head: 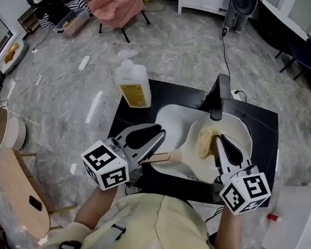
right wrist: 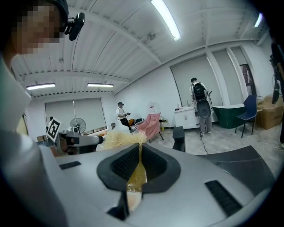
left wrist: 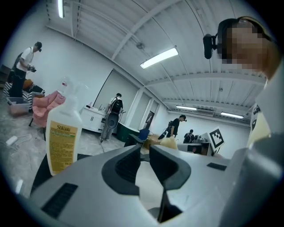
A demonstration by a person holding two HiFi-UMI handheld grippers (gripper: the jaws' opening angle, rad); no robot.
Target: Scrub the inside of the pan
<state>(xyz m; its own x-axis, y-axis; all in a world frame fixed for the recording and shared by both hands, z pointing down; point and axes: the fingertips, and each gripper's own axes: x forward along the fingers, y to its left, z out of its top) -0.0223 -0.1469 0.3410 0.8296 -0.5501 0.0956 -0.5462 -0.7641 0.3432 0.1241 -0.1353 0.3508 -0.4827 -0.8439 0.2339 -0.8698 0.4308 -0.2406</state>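
Over the black tabletop's (head: 266,128) white sink (head: 170,117), the left tool (head: 159,144) clamps the white pan's (head: 238,136) wooden handle (head: 168,157) while the right tool (head: 220,141) pinches a fibrous scrubber (head: 205,142) inside it.

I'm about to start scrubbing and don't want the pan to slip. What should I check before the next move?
1. Left gripper closed on the pan's handle: ok.
2. Right gripper clamped on the scrubber: ok.
3. Scrubber over the inside of the pan: ok.
4. Scrubber touching the pan's surface: cannot tell.
5. Soap bottle standing apart from both grippers: ok.
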